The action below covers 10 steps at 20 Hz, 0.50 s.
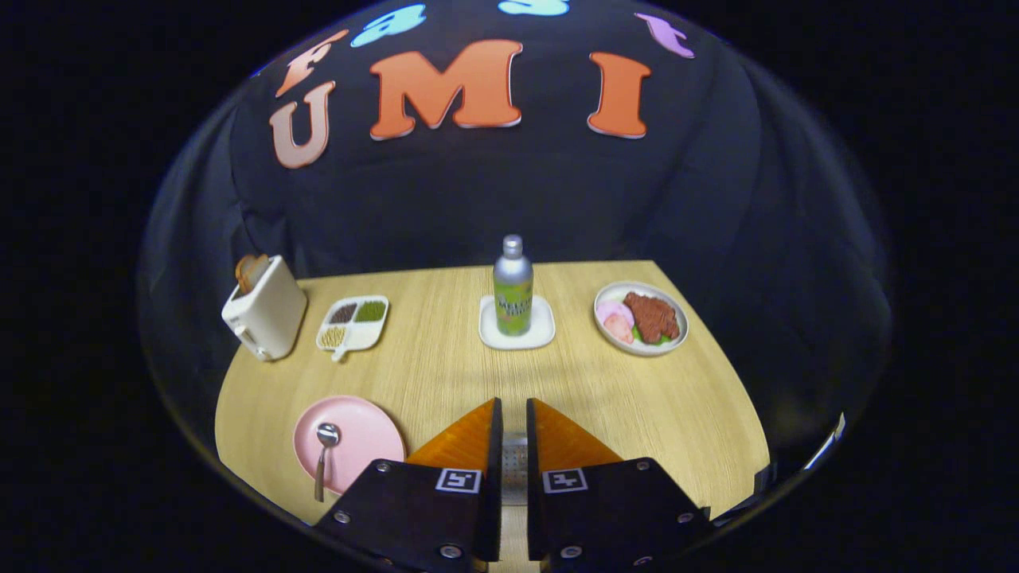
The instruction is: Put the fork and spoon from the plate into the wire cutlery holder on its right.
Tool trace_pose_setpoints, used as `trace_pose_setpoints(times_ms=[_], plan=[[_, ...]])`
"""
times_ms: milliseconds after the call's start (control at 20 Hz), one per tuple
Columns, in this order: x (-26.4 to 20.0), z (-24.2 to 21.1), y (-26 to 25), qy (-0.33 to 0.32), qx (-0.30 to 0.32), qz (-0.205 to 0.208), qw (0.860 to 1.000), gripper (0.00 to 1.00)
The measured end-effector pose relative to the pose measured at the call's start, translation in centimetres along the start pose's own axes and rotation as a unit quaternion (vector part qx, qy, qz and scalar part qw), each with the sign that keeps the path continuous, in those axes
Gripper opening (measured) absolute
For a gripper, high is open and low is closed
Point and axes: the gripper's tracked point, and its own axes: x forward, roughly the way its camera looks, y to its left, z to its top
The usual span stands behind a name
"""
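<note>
One wooden table (446,374) carries everything, set against the booth's dark cloth wall under even light. Along the far side, probably just dressing: a cream toaster (267,318) with bread sticking out, a white divided dish (341,350) of beans, a silver bottle (513,294) upright on a white coaster (541,334), and a plate of meat (685,328) far right.

The pink plate (366,434) sits near, left of the fingers. The spoon (324,454) lies on it, bowl away and handle hanging over the near rim, so it is still to be moved. No fork on that plate.

The gripper (514,402) hovers over the table right of the pink plate, with its fingers drawn close and only a thin slot between them. A grey metal piece (515,465) shows in that slot. It could be the fork or the wire holder below; can't tell which, or whether the fingers clamp it.
</note>
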Motion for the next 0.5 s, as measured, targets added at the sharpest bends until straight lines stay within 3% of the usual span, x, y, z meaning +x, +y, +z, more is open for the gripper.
trace_pose_setpoints(times_ms=[200,300,500], plan=[[-2.6,5.1,2.0,-0.111,0.015,0.014,0.994,0.19],[-3.8,6.8,3.1,-0.150,0.008,0.017,0.989,0.28],[-5.0,7.7,6.4,-0.185,-0.015,0.032,0.982,0.66]])
